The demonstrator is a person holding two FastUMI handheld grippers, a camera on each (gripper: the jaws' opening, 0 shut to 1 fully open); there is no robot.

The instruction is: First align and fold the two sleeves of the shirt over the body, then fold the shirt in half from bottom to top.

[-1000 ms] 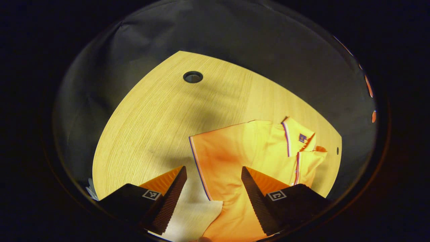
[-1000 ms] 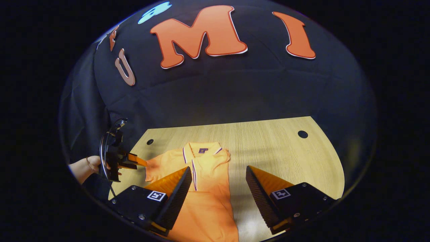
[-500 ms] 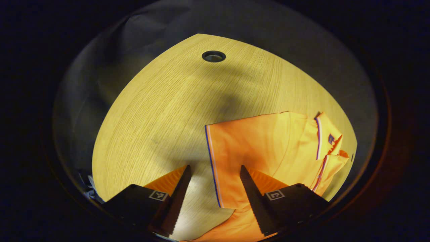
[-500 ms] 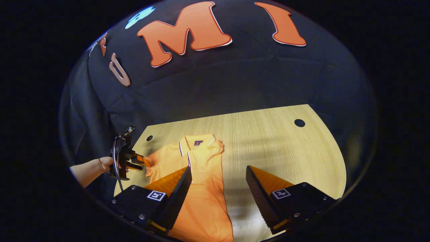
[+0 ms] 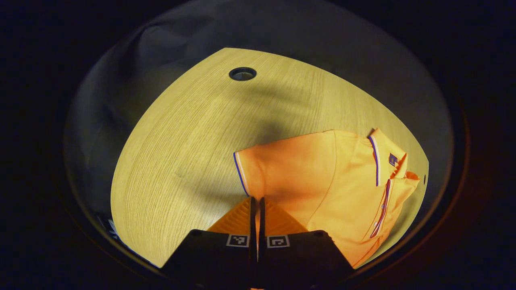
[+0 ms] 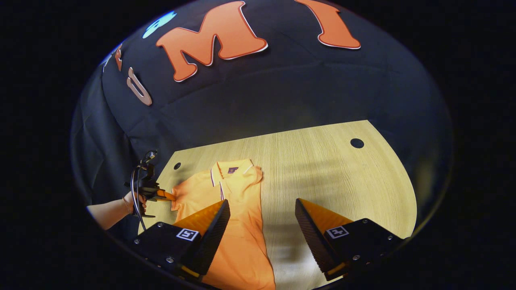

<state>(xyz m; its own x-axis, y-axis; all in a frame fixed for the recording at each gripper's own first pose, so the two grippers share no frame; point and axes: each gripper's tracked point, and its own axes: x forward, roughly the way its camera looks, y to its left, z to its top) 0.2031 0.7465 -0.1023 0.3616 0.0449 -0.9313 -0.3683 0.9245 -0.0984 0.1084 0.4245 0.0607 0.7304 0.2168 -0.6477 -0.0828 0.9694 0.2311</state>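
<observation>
On the wooden surface the orange shirt lies flat, collar toward the wall. The left tongs, level and low in a hand, are pinched together at its sleeve. The right tongs hover apart above the shirt's body.

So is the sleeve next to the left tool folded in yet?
Not yet. The sleeve lies spread flat out on the table, beside the body. The left tool is shut at its edge.

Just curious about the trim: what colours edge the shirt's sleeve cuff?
Blue and white stripes edge the sleeve cuff, clearest in the left gripper view.
</observation>
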